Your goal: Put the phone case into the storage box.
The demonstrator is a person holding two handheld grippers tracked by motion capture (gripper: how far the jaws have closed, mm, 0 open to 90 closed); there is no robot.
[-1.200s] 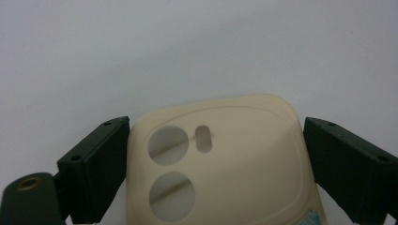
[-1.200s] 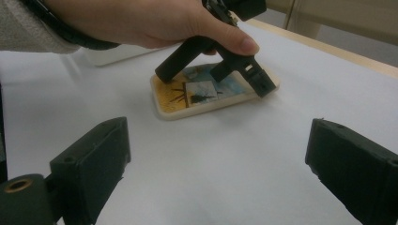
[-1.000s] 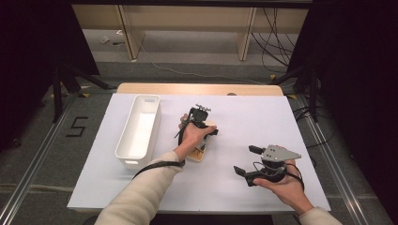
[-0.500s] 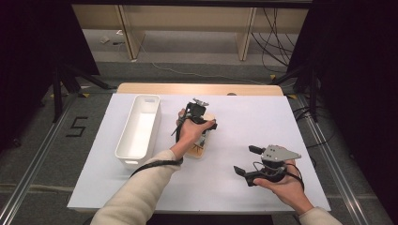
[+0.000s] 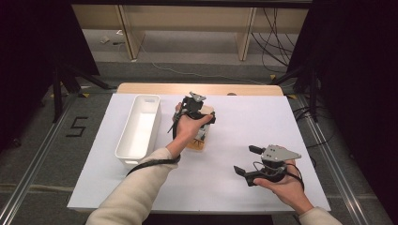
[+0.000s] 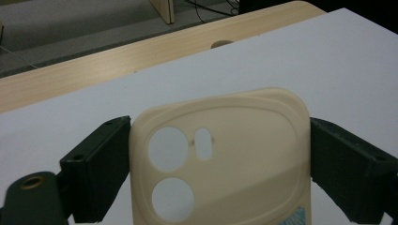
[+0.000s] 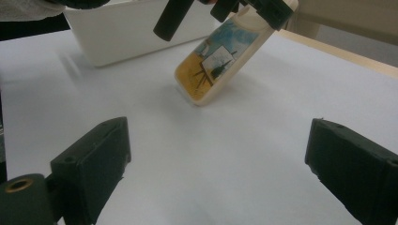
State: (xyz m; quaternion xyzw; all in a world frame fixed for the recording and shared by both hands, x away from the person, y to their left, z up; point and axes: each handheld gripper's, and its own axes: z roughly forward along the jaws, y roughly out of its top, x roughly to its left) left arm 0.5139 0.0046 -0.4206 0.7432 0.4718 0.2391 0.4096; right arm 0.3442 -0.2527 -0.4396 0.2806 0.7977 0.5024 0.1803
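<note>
A cream phone case (image 6: 225,159) with round camera cut-outs sits between my left gripper's (image 6: 218,176) jaws, which are shut on its sides. In the right gripper view the phone case (image 7: 220,61) is tilted, its printed picture side facing down and its lower end at or just above the white table. From above, the left gripper (image 5: 202,117) holds the case (image 5: 199,141) near the table's middle, right of the bin. My right gripper (image 5: 247,160) is held over the table's right front, open, with nothing between its jaws (image 7: 220,173).
A long white bin (image 5: 126,136) stands left of the case, lengthwise toward the back; it also appears in the right gripper view (image 7: 117,33). The white table sheet (image 5: 244,117) ends at a wooden strip (image 5: 155,88) at the back. Cables lie on the floor beyond.
My left gripper has moved slightly toward the far side, raising the upper end of the case. The right gripper has stayed where it was.
</note>
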